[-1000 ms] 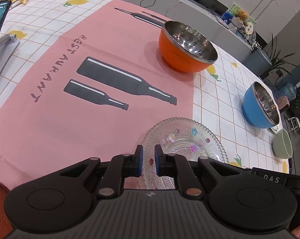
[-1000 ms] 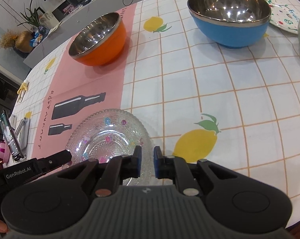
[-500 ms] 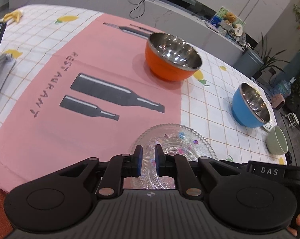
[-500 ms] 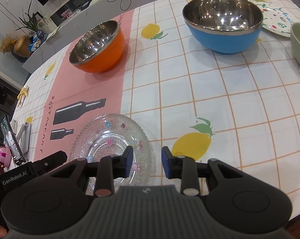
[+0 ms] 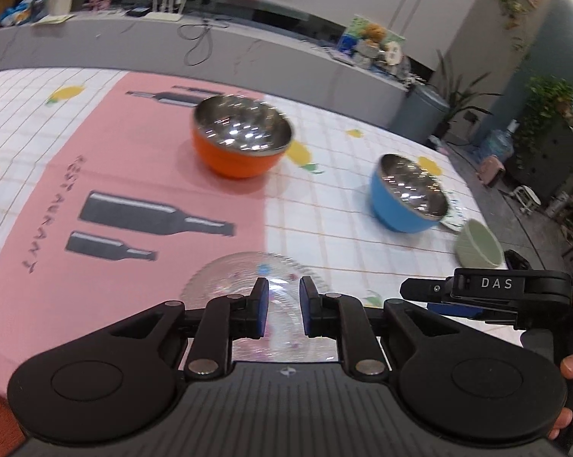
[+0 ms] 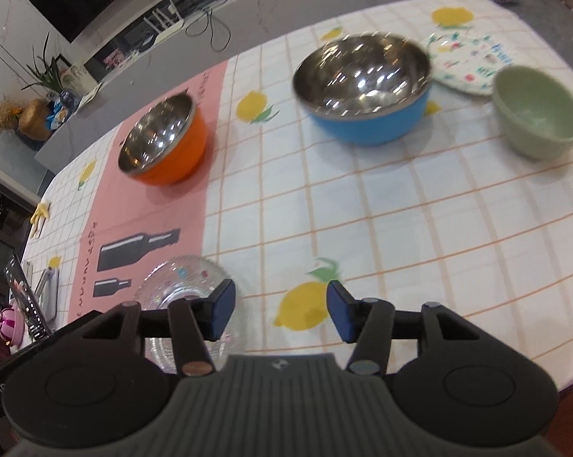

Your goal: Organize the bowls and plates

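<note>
Clear patterned glass plate [image 5: 244, 270] lies on the table [image 6: 400, 228]; left gripper [image 5: 283, 306] jaws narrowly parted, right gripper [image 6: 280, 314] jaws wide, both just opened, nothing held.

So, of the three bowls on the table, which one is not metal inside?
The small pale green bowl at the far right. The orange bowl and the blue bowl both have shiny steel interiors.
</note>
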Demonstrator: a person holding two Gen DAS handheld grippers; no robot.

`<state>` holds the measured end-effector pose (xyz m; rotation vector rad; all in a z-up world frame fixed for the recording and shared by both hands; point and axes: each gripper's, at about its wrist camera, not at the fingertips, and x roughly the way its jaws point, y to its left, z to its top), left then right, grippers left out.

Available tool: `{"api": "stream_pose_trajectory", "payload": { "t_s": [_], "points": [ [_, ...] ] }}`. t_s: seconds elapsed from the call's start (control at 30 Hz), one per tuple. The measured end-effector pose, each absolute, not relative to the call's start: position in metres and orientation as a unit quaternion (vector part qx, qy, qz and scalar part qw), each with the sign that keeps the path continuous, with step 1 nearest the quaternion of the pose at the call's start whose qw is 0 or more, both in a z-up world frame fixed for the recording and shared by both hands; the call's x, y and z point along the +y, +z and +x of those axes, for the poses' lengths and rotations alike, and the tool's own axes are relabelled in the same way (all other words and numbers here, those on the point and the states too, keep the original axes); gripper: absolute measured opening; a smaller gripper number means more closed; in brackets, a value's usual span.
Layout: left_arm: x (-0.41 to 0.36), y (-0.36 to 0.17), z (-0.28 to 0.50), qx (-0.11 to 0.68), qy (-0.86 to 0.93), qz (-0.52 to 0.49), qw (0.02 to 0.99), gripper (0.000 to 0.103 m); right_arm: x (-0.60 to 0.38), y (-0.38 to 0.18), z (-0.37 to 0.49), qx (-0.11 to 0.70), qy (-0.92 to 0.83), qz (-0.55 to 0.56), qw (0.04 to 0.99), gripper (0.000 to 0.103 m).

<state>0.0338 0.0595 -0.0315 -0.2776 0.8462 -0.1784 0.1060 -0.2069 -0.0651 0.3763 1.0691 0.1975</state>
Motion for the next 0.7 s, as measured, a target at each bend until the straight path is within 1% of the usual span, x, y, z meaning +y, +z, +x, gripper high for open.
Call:
{"api": "stream_pose_trajectory", "payload": {
  "t_s": [0.17, 0.3, 0.57, 0.7],
  "points": [
    [0.036, -0.013, 0.038, 0.394, -0.126, -0.123, 0.902, 0.024, -0.232, -0.050, 0.099, 0.491, 0.092, 0.181, 0.847, 0.055],
    [0.012, 0.002, 0.047, 0.384, -0.161, -0.108, 0.903, 0.026, -0.257, -0.037, 0.096, 0.478, 0.084, 0.188, 0.854, 0.055],
    [-0.044, 0.020, 0.074, 0.366, -0.205, -0.072, 0.905, 0.040, -0.303, -0.012, 0.095, 0.440, 0.061, 0.198, 0.874, 0.055],
    [-0.071, 0.025, 0.087, 0.359, -0.223, -0.054, 0.905, 0.045, -0.322, -0.002, 0.102, 0.432, 0.052, 0.193, 0.880, 0.056]
  ]
}}
